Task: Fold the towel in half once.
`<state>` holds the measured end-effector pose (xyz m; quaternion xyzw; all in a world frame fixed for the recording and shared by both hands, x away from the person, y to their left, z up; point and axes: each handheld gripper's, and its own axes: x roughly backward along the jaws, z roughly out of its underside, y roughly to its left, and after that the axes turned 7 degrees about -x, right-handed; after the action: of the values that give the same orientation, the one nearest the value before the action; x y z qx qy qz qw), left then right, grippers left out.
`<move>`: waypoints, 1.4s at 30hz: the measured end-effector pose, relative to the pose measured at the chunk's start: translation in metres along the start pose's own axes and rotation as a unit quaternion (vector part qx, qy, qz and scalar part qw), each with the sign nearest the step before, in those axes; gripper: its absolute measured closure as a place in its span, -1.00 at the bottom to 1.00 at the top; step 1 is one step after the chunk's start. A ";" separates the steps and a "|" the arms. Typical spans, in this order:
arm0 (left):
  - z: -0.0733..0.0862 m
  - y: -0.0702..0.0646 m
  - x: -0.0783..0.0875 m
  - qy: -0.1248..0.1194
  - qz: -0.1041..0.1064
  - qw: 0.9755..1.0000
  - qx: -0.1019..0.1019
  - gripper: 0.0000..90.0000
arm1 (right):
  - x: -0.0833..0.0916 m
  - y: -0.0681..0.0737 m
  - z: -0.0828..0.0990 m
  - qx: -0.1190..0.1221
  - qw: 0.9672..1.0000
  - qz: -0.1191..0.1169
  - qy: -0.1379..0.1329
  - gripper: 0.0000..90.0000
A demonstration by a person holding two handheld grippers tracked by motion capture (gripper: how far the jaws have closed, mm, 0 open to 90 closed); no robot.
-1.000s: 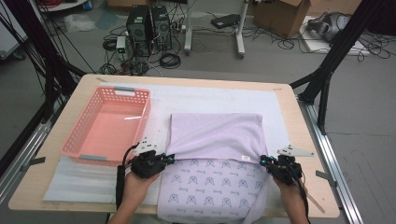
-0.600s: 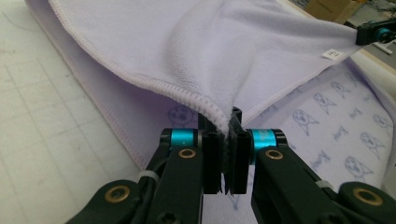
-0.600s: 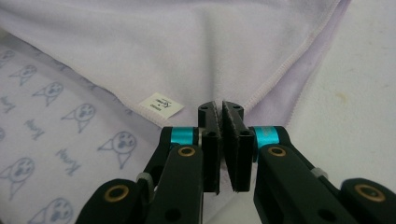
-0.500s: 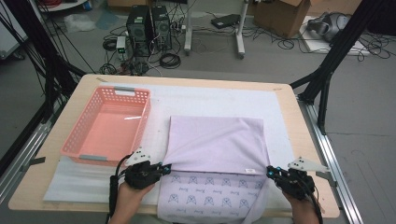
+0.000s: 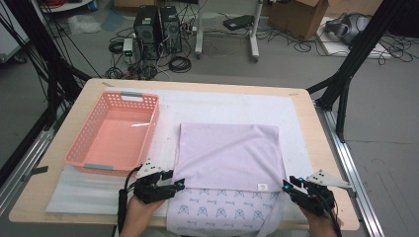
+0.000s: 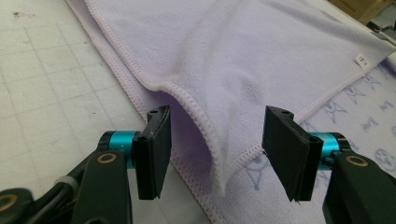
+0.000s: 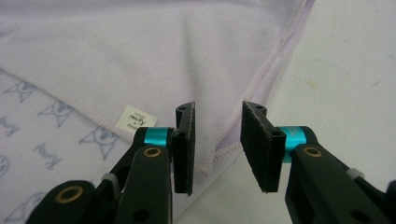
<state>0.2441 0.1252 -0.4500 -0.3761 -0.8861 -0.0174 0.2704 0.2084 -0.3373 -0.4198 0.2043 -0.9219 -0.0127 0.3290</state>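
Observation:
A lilac towel [image 5: 227,153] lies folded on the white mat, and its cat-printed lower layer [image 5: 222,212] shows at the near edge. My left gripper [image 5: 173,186] sits at the fold's near left corner. In the left gripper view its jaws have just been opening; the gripper [image 6: 217,135] stands open around the raised towel corner [image 6: 219,172], pads clear of it. My right gripper [image 5: 289,186] is at the near right corner. Its jaws have also just been opening; the gripper [image 7: 217,140] is open, with the towel's hemmed corner [image 7: 219,151] loose between the pads.
A pink plastic basket [image 5: 79,160] stands left of the towel on the white mat [image 5: 222,103]. A small white label [image 5: 262,186] marks the fold's near right corner. The table's near edge [image 5: 74,219] is just behind my hands. Computer cases and cables lie on the floor beyond.
Both hands drew slightly toward the near edge, the right one also outward. The rumpled top layer now lies flat. Both grippers went from shut on the corners to open.

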 end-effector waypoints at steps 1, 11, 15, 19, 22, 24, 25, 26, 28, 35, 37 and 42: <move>0.001 0.000 0.001 -0.005 0.001 1.000 -0.001 -0.07 | 0.001 0.002 0.001 0.003 1.000 0.001 0.001 0.44; 0.009 -0.008 0.019 -0.035 -0.007 0.999 -0.008 -0.18 | 0.014 0.031 0.024 0.036 0.999 -0.001 0.021 0.44; 0.016 -0.016 0.027 -0.039 -0.014 0.999 -0.006 -0.17 | 0.020 0.037 0.036 0.041 0.999 -0.012 0.026 0.43; 0.022 -0.026 0.034 -0.045 -0.019 0.999 -0.010 -0.17 | 0.024 0.043 0.045 0.042 0.998 -0.027 0.026 0.39; 0.025 -0.033 0.037 -0.048 -0.022 0.998 -0.014 -0.16 | 0.023 0.050 0.050 0.046 0.998 -0.038 0.036 0.39; 0.027 -0.036 0.038 -0.050 -0.023 0.998 -0.012 -0.16 | 0.022 0.054 0.053 0.050 0.997 -0.045 0.044 0.39; 0.028 -0.037 0.039 -0.048 -0.025 0.998 -0.013 -0.16 | 0.022 0.056 0.054 0.052 0.996 -0.047 0.047 0.39; 0.028 -0.039 0.039 -0.049 -0.024 0.998 -0.013 -0.16 | 0.021 0.058 0.055 0.055 0.996 -0.050 0.050 0.39; 0.030 -0.040 0.038 -0.045 -0.025 0.999 -0.014 -0.16 | 0.020 0.062 0.055 0.059 0.996 -0.050 0.050 0.39; 0.030 -0.043 0.034 -0.041 -0.024 0.999 -0.016 -0.14 | 0.017 0.073 0.054 0.074 0.995 -0.048 0.052 0.47; 0.031 -0.041 0.034 -0.040 -0.025 0.999 -0.014 -0.14 | 0.018 0.073 0.054 0.068 0.995 -0.055 0.047 0.46; 0.031 -0.040 0.035 -0.041 -0.026 0.999 -0.015 -0.14 | 0.012 0.074 0.056 0.072 0.995 -0.040 0.060 0.56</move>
<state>0.1829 0.1266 -0.4523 -0.3576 -0.9053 -0.0222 0.2280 0.1386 -0.2808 -0.4448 0.2642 -0.8903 0.0526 0.3670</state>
